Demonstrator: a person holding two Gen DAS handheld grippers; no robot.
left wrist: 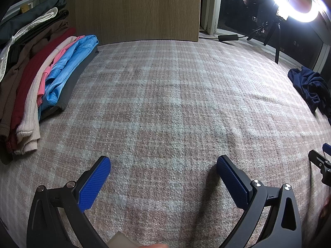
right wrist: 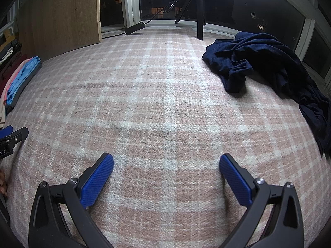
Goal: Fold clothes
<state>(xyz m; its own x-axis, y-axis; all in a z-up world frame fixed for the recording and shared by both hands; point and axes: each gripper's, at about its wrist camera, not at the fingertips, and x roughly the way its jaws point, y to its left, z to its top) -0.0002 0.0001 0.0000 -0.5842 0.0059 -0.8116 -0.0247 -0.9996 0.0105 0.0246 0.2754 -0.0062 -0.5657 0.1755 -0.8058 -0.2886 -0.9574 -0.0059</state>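
A crumpled navy garment lies at the far right of the pink plaid blanket; it also shows at the right edge of the left wrist view. A stack of folded clothes lies at the left, with a blue striped piece among them; it shows in the right wrist view too. My left gripper is open and empty, low over the blanket. My right gripper is open and empty, also low over the blanket, well short of the navy garment.
A wooden panel stands at the back. A ring light on a tripod and a black cable box sit by the dark window. Each gripper shows at the edge of the other's view.
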